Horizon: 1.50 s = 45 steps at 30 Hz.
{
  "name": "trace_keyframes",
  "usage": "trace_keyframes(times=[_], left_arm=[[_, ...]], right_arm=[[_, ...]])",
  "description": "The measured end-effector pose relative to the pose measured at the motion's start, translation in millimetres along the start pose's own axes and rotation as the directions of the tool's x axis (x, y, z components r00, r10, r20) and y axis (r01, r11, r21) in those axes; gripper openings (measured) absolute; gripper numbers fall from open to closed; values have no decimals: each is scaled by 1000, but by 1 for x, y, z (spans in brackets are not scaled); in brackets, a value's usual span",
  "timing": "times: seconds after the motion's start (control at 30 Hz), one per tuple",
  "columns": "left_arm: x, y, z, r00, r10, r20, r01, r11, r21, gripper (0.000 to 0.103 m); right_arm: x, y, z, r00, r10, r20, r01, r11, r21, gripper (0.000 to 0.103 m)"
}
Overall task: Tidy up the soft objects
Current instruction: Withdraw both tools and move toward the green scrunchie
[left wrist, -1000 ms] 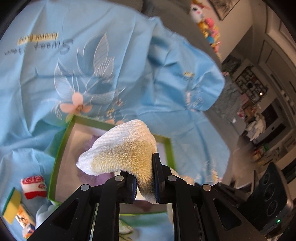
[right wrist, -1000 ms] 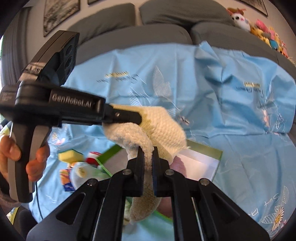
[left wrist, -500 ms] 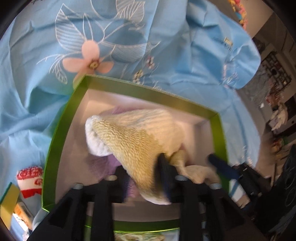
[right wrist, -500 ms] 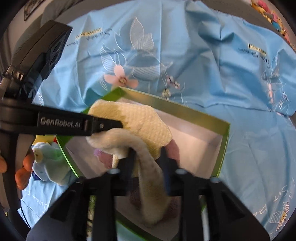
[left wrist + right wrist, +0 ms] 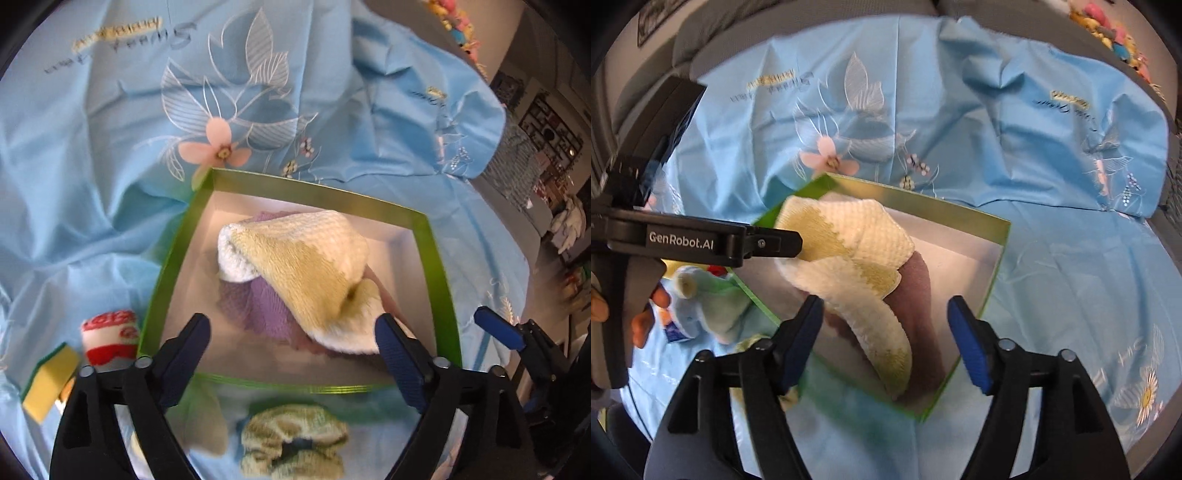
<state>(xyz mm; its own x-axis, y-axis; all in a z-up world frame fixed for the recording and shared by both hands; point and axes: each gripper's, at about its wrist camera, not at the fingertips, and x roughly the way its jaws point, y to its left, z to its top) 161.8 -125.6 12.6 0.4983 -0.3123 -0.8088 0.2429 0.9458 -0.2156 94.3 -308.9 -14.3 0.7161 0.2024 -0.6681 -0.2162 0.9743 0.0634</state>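
While both tongs point(image 5: 291, 336) point(image 5: 884, 325) spread wider, towel point(image 5: 299, 266) lies free in box point(image 5: 436, 266); sponge point(image 5: 50, 384), maybe socks point(image 5: 295, 446), outside.

your left wrist view looks steeply down, close over the green box point(image 5: 173, 258); your right wrist view looks down less steeply from its 4 o'clock corner. both share the box, the yellow-white cloth point(image 5: 310, 273) and the blue sheet point(image 5: 1052, 177) at 12 o'clock.

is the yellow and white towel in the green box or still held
In the box, released. The towel lies folded over a purple cloth inside the green box; both grippers' jaws are opening, with no pad pressing it.
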Motion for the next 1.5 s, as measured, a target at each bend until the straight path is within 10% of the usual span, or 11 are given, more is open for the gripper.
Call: trace_keyframes(times=[0.8,1.5], left_arm=[[-121,-21,-122,955,189,228,-208,976,64,94],[-107,-6,-139,954,215,207,-231,971,55,94]], right_arm=[[-95,71,-63,997,40,67,-41,999,13,77],[-72,89,-75,998,54,-10,-54,999,7,78]])
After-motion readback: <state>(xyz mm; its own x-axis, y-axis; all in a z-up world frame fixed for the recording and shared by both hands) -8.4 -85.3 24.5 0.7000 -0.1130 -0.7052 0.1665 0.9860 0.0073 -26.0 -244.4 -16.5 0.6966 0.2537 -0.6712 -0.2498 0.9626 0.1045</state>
